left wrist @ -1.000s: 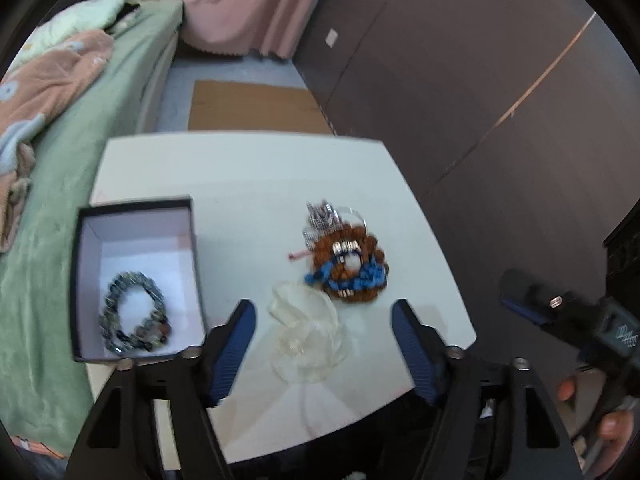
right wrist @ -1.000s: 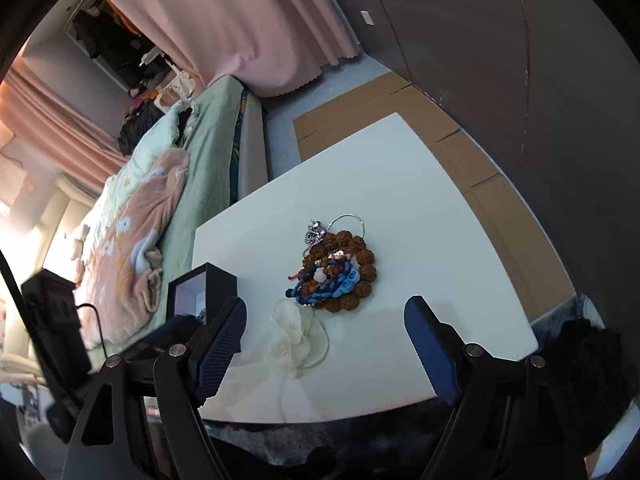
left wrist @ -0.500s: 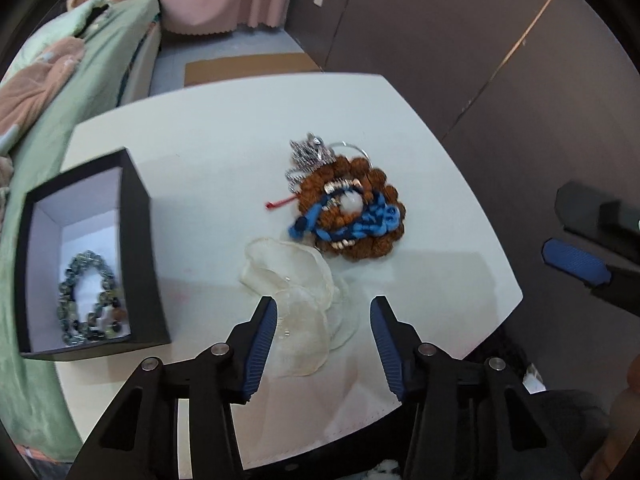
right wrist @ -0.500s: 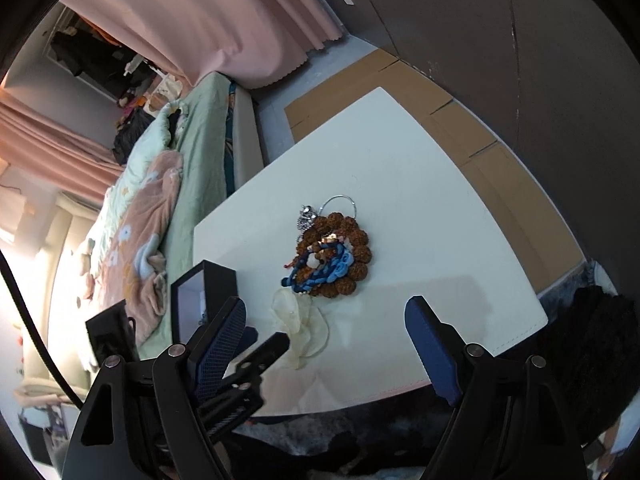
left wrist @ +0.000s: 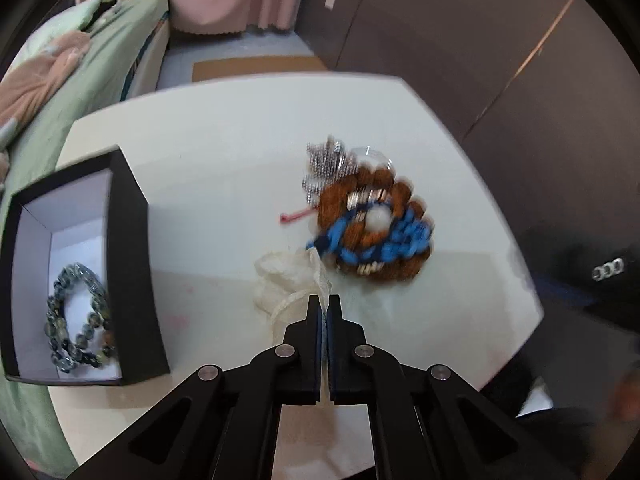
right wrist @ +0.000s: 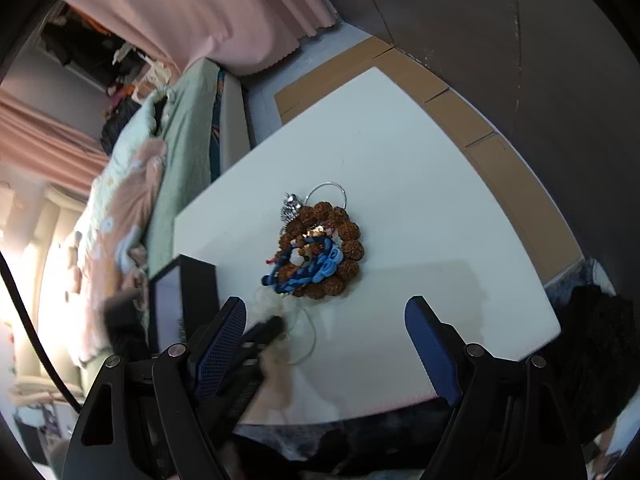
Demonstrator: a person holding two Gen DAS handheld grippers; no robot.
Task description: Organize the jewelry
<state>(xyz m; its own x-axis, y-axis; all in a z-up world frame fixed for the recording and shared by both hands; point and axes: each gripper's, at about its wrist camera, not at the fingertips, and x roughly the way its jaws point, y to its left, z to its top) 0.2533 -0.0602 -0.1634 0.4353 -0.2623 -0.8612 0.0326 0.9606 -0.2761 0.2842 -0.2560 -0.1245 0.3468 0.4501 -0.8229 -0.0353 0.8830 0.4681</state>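
On a white tabletop (left wrist: 224, 168), the left gripper (left wrist: 324, 304) has just closed, its jaws pinched together on the near edge of a translucent organza pouch (left wrist: 288, 276), a fold of the fabric caught between the pads. At ten o'clock from that gripper, an open black box (left wrist: 128, 256) with a white lining holds a single bracelet of grey-green beads (left wrist: 76, 316), lying flat on the box floor. At one o'clock from the pouch, just beyond it, sits a heap of jewelry (left wrist: 372, 224): brown beads, a blue braided cord, a silver chain and a thin silver ring, tangled together. The right gripper (right wrist: 326, 332) hangs over the near edge of the tabletop with its jaws spread wide and nothing between them; the heap lies at twelve o'clock from it.
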